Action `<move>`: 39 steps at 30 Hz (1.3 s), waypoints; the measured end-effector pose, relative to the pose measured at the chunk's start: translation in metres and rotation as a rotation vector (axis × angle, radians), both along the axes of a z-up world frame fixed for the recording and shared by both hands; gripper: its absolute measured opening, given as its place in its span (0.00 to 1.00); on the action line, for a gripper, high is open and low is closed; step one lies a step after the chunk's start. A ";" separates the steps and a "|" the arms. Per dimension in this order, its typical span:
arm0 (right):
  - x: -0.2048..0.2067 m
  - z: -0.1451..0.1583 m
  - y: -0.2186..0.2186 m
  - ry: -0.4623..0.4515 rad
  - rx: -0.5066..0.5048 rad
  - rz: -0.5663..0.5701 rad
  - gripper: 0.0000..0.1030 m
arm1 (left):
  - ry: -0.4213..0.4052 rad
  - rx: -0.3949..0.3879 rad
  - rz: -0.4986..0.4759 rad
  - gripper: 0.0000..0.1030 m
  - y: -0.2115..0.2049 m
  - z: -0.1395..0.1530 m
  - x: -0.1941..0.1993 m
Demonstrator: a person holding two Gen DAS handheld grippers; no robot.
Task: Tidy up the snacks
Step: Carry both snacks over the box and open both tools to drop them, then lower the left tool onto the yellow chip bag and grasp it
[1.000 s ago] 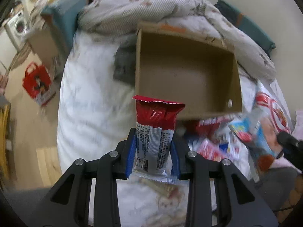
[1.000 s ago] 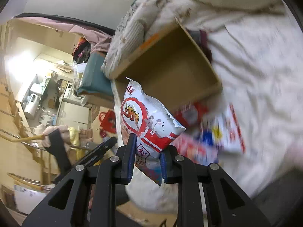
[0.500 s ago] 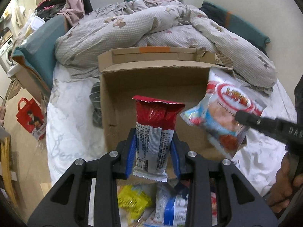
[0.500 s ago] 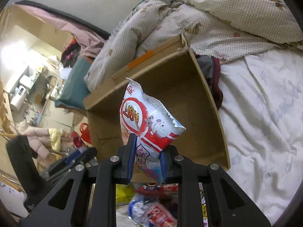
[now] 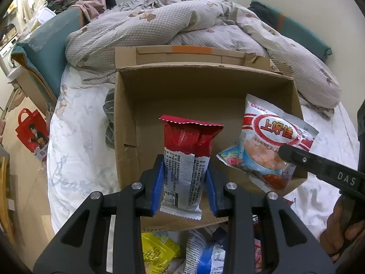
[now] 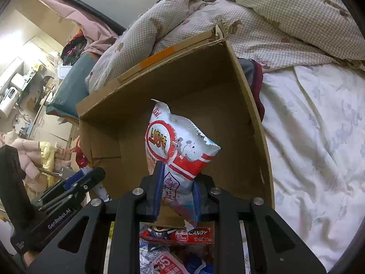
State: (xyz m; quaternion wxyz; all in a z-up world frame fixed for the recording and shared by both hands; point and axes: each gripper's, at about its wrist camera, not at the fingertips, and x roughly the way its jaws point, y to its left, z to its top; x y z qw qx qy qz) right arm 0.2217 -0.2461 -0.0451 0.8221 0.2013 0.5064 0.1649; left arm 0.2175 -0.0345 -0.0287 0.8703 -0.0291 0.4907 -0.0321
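My left gripper [image 5: 184,183] is shut on a red and white snack bar [image 5: 187,157] that stands upright over the near part of an open cardboard box [image 5: 127,123]. My right gripper [image 6: 177,190] is shut on a white and red shrimp chips bag [image 6: 175,148], held over the same box [image 6: 246,118]. In the left wrist view the chips bag [image 5: 269,143] hangs at the box's right side, with the right gripper's black finger [image 5: 319,166] across it. The left gripper [image 6: 75,185] shows at lower left in the right wrist view. The box floor looks bare.
The box lies on a bed with a white sheet [image 5: 77,132] and a rumpled checked quilt [image 5: 159,25] behind it. A pile of loose snack packets [image 6: 178,246] lies in front of the box. A red bag [image 5: 32,132] stands on the floor at the left.
Both grippers have swung from beside the snack pile to face the box squarely and come closer to it. Both packets now hang over the box opening. The grips are unchanged.
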 end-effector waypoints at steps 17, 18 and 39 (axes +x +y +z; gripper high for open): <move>-0.011 0.025 0.009 -0.133 -0.096 -0.001 0.78 | -0.078 -0.042 0.034 0.81 0.013 0.016 -0.010; -0.011 0.025 0.010 -0.133 -0.100 0.006 0.78 | -0.075 -0.040 0.036 0.81 0.014 0.015 -0.010; -0.045 0.059 0.013 -0.131 -0.079 0.033 0.78 | -0.092 -0.019 0.010 0.81 0.035 0.055 -0.051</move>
